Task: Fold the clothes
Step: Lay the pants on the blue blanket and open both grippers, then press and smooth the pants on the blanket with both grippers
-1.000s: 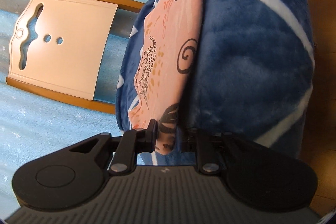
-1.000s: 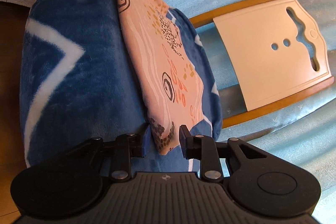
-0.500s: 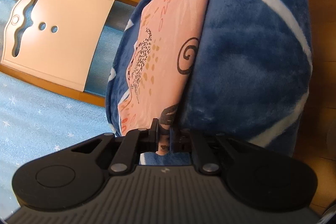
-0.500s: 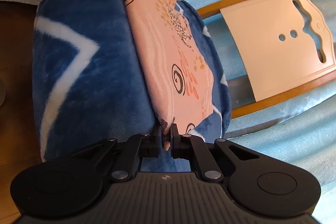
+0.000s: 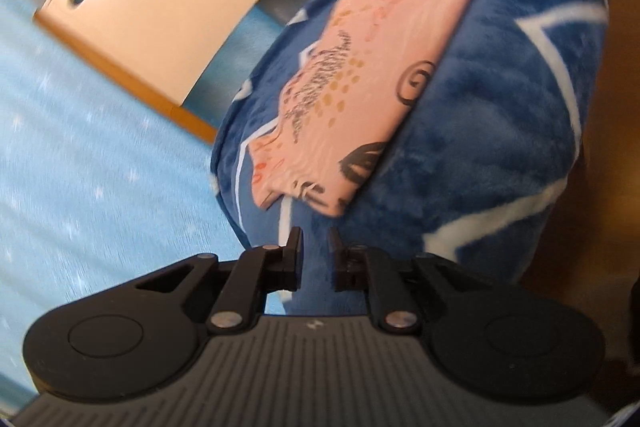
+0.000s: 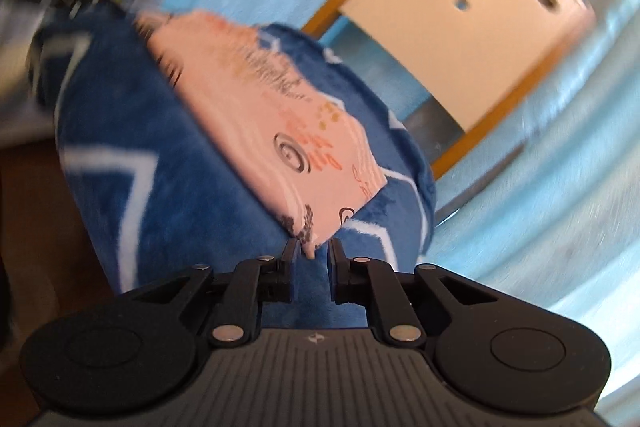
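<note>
Half a second ago both claws pinched the pink cloth [image 5: 360,95]; now it lies flat on the blue blanket [image 5: 500,131]. The left gripper [image 5: 314,235] is parted and empty, apart from the cloth. The right gripper [image 6: 313,247] is parted too, the cloth's corner between its fingers. Both views are blurred.

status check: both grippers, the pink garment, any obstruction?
Left gripper open, clear of cloth. Right gripper open, corner between jaws. Pink garment folded flat on blue blanket. Nothing in the way.
</note>
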